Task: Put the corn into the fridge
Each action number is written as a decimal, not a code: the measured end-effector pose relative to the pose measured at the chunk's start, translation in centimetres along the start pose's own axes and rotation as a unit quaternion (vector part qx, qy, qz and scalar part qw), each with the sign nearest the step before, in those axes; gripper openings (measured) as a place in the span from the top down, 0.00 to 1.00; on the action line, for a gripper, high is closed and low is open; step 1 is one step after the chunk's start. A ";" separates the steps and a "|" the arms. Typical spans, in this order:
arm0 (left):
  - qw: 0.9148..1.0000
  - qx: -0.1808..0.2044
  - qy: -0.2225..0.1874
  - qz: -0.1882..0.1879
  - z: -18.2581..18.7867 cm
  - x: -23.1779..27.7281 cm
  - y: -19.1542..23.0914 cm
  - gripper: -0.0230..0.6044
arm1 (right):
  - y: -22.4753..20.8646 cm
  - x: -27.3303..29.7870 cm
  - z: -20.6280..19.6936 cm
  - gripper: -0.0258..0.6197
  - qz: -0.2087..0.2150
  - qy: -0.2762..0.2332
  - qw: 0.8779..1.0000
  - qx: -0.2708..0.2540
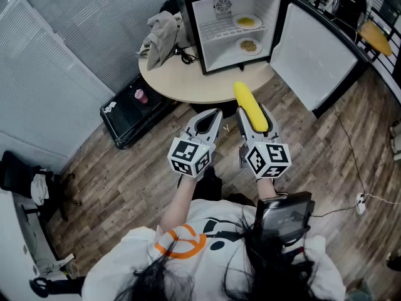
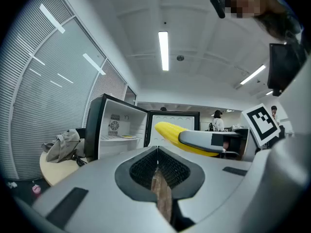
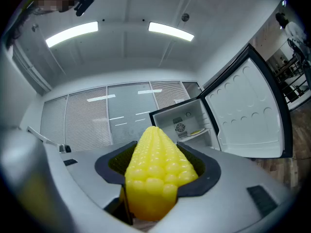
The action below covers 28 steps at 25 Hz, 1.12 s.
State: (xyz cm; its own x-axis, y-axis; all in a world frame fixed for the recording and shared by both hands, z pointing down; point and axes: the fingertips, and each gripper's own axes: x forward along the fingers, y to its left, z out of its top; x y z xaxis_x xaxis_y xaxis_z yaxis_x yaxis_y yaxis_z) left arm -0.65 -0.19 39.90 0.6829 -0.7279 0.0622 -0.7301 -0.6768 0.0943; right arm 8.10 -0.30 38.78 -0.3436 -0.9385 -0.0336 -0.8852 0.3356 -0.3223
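While left tongs (image 2: 157, 149) sit closed, right tongs (image 1: 254, 119) clamp corn (image 3: 154, 171).

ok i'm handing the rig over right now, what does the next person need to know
The left tongs are shut and empty, held level beside the right.
The right tongs are closed on the corn, its tip pointing toward the fridge.
The fridge stands on the round table with its door wide open; an upper plate and a lower plate are inside.
Done: corn in grip, door open.
Left: carry the corn forward, set it on free space inside, let go.
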 end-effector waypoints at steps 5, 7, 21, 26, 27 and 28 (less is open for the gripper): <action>1.000 0.002 -0.001 -0.005 -0.1 0.0 -0.4 0.95 | 0.1 -0.2 -0.5 0.56 0.005 0.005 1.000 0.006; 1.000 0.002 0.001 -0.006 -0.3 0.0 -0.5 0.95 | 0.0 -0.3 -0.6 0.56 0.005 0.006 1.000 0.008; 1.000 -0.003 0.000 0.010 -0.8 -1.3 -1.0 0.95 | 0.2 -1.8 -1.5 0.56 0.009 0.020 1.000 0.009; 1.000 -0.006 0.002 0.014 -1.1 -1.7 -1.4 0.95 | 0.1 -2.1 -1.6 0.56 0.013 0.021 1.000 0.015; 1.000 -0.006 0.004 0.014 -1.2 -1.8 -1.4 0.95 | 0.1 -2.2 -1.7 0.56 0.014 0.022 1.000 0.016; 1.000 -0.007 0.004 0.016 -1.3 -1.9 -1.3 0.95 | 0.2 -2.2 -1.9 0.56 0.015 0.023 0.999 0.017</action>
State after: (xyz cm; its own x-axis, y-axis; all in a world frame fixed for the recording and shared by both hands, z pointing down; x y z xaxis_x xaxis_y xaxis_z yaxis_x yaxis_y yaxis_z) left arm -0.97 2.23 40.91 0.6599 -0.7478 0.0736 -0.7507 -0.6520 0.1059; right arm 8.13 1.96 40.56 -0.3839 -0.9234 0.0000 -0.8636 0.3591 -0.3539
